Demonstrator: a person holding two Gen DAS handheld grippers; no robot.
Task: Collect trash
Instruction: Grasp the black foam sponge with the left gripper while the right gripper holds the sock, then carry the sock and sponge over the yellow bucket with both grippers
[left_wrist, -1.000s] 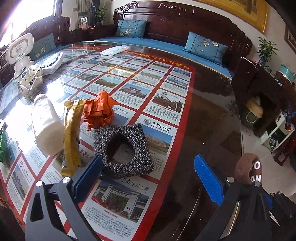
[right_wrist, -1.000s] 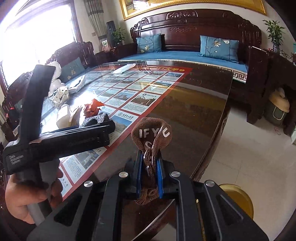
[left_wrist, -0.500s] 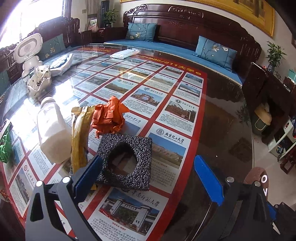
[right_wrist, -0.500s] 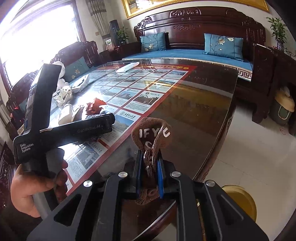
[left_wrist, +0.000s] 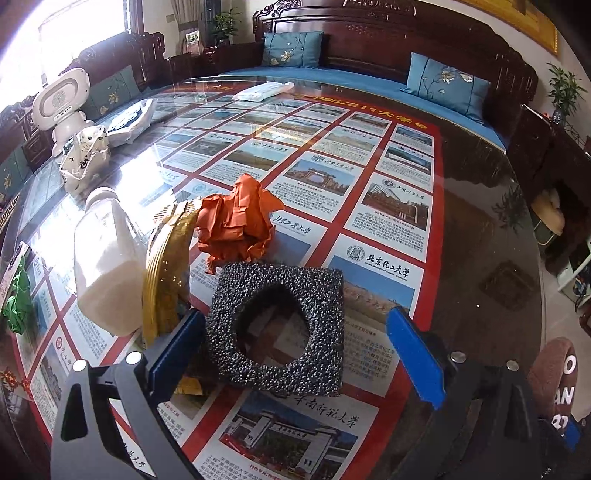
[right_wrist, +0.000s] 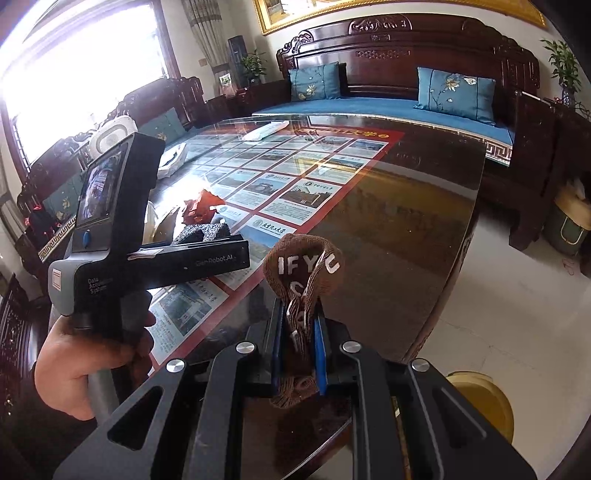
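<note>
On the glass tabletop (left_wrist: 480, 229), near its front edge, the speckled black foam block (left_wrist: 277, 325) lay flat between the spread fingers of the left gripper (left_wrist: 295, 354), whose jaws had just been closing without touching it. Behind it sat crumpled orange paper (left_wrist: 236, 221). The right gripper (right_wrist: 298, 354) was clamped on a brown sock (right_wrist: 303, 273).

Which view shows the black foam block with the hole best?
The left wrist view: the black foam block lies whole and close between the open left gripper fingers, hole visible. In the right wrist view the block is small and partly hidden behind that gripper.
</note>
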